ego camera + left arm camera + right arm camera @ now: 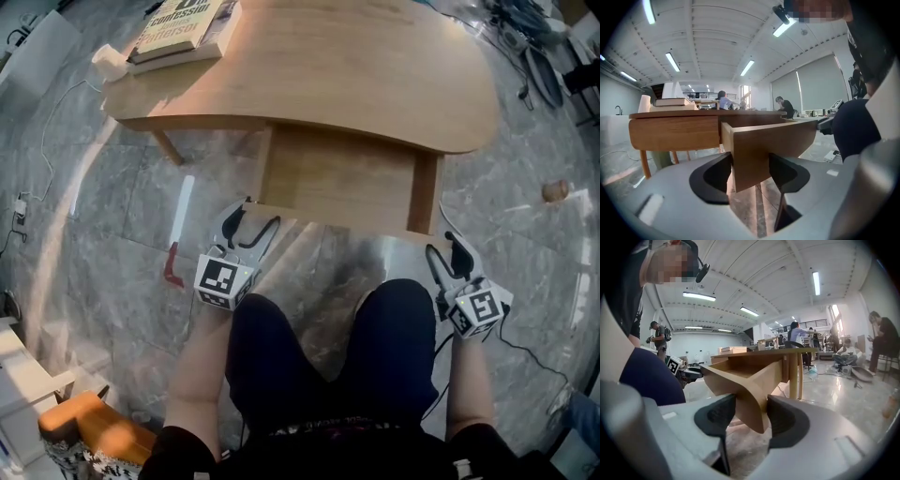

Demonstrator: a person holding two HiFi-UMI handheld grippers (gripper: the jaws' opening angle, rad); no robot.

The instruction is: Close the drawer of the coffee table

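Standing pulled out from under the bench (pixel 375 75), the drawer (pixel 337 178) is open toward your knees. Your left hand-held gripper (pixel 251 223) is clamped across the drawer's front left corner. Your right hand-held gripper (pixel 448 248) straddles the front right corner, jaws spread wide, with a sliver of gap at one pad.

The book (pixel 178 28) on the coffee table's (pixel 375 80) far left corner runs off the head view's top edge. From above, the drawer's (pixel 337 183) front face is hidden. Whether the right gripper (pixel 448 255) presses the drawer corner between its jaws cannot be told.
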